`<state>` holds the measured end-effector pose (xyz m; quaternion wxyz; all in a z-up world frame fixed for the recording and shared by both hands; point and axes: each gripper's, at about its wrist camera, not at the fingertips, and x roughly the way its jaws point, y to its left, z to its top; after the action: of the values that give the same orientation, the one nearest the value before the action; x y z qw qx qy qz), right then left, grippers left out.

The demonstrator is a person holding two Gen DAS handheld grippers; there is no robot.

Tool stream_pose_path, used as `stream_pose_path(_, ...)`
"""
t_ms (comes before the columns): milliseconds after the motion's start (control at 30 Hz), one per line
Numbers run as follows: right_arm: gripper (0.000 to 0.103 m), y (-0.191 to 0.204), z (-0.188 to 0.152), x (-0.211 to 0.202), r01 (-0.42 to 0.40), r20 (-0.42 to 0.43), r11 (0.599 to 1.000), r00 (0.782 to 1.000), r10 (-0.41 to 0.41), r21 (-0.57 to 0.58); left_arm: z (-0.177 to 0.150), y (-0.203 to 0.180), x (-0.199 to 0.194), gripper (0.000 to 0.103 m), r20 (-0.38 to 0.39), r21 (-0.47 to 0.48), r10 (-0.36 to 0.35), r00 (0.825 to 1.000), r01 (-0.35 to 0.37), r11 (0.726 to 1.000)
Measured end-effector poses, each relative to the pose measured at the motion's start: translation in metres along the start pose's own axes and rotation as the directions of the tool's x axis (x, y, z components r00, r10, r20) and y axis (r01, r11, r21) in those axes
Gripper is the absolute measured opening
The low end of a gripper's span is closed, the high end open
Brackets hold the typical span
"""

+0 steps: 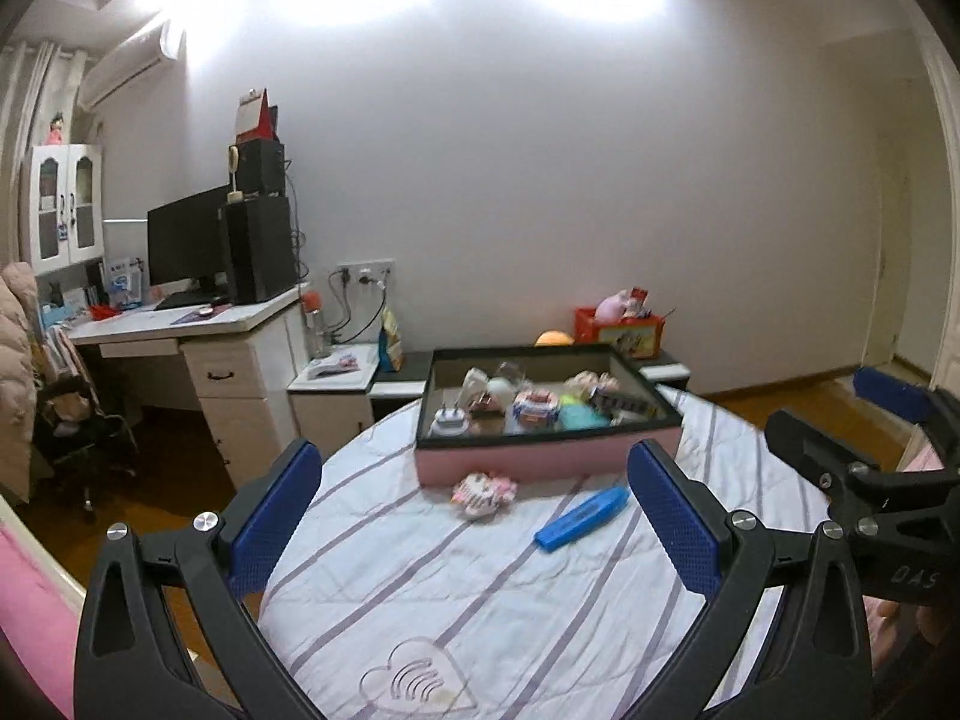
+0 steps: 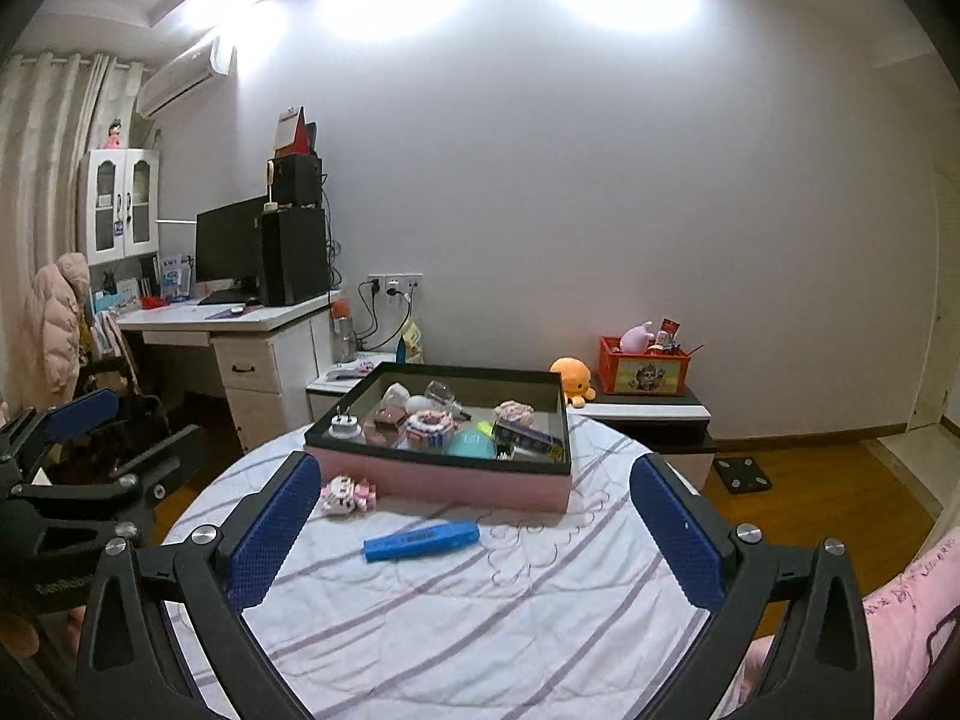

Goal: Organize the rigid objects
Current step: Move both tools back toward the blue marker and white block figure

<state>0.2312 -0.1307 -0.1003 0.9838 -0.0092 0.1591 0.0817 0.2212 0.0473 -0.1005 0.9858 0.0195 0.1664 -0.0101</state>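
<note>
both claws released, jaws spread wide, nothing between the blue pads. left claw (image 1: 474, 516) hovers above the near part of the round surface (image 1: 456, 618), which wears a white cloth with pale purple stripes. right claw (image 2: 474, 534) hovers above the same surface, just right of the left one; each shows at the edge of the other's view.

pink box (image 2: 468, 480) with a dark rim sits on the far part of the surface, open top. inside: white plug adapter (image 2: 347, 425) at the near left corner, a teal rounded piece (image 2: 474, 443), other small toys packed close, too small to name.

outside the box, on the cloth: pink-and-white block toy (image 2: 348, 495) just beside the front wall, toward its left end. blue flat bar (image 2: 420, 540) lies nearer the claws, apart from both box and toy.
</note>
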Motion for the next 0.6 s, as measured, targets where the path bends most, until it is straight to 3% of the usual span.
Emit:
stream_pose_path(233,0.103,0.009,-0.012,0.019,-0.018,-0.069,1.000,0.997,0.019,0.007,-0.017,0.013,0.014,0.103,-0.066,-0.014,0.002,0.998,-0.003,1.000)
stream_pose_path(400,0.103,0.012,-0.028,0.049,-0.015,-0.158,1.000,0.987,0.019,0.026,-0.035,0.033,0.038,0.103,-0.142,-0.021,0.049,0.989,-0.052,0.998)
stream_pose_path(533,0.103,0.021,-0.044,0.093,-0.015,-0.286,0.999,0.958,0.028,0.048,-0.048,0.053,0.062,0.103,-0.209,-0.044,0.073,0.975,-0.084,0.995)
stream_pose_path(600,0.103,0.034,-0.054,0.122,-0.023,-0.365,0.999,0.931,0.032,0.029,-0.054,0.061,0.077,0.103,-0.247,-0.050,0.076,0.966,-0.091,0.995)
